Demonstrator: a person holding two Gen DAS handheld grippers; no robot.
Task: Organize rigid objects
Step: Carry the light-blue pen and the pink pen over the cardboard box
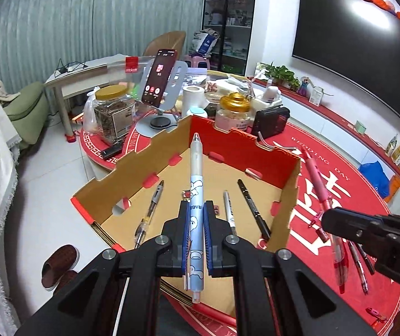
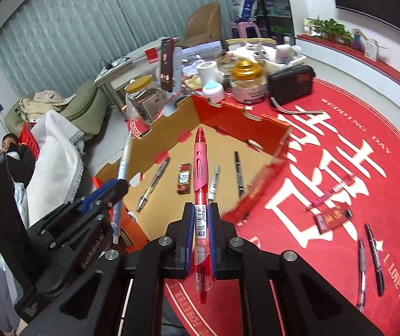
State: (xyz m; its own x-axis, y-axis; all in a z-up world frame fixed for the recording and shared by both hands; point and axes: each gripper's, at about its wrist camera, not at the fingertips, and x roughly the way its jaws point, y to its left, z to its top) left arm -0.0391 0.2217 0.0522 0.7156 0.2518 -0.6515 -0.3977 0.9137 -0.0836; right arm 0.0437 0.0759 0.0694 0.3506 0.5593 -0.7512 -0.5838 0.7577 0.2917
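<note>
- We record a round desk (image 1: 367, 168) under a red cloth with white lettering; its far edge is crowded with jars, a paper roll, a black radio and a phone on a stand (image 1: 159, 77).
- We see an open cardboard box (image 1: 132, 173), red on the outside and brown inside, sitting at the desk's left edge, one corner toward the cluttered far edge.
- On the box floor we count three pens: a clear-barrelled pen (image 1: 149, 212) by the left wall, a silver pen (image 1: 229, 212) near the middle and a black pen (image 1: 253, 208) toward the right wall. A small dark wrapper (image 2: 184, 179) lies between the clear pen and the silver one.
- Left hand-held gripper (image 1: 195, 212): we find its jaws clamped on a light blue cartoon-printed pen (image 1: 195, 168), which is held above the box with its tip toward the far corner.
- Right hand-held gripper (image 2: 201, 215): we find its jaws clamped on a red-and-pink gel pen (image 2: 200, 168), held over the box's near right wall, pointing toward the box interior.
- On the bare cloth right of the box we note a pink pen (image 2: 331, 191), a small red packet (image 2: 332, 219) touching it, and nearer the desk's near edge a dark pen (image 2: 374, 259) with a grey-gripped pen (image 2: 361, 274) just beside it.
</note>
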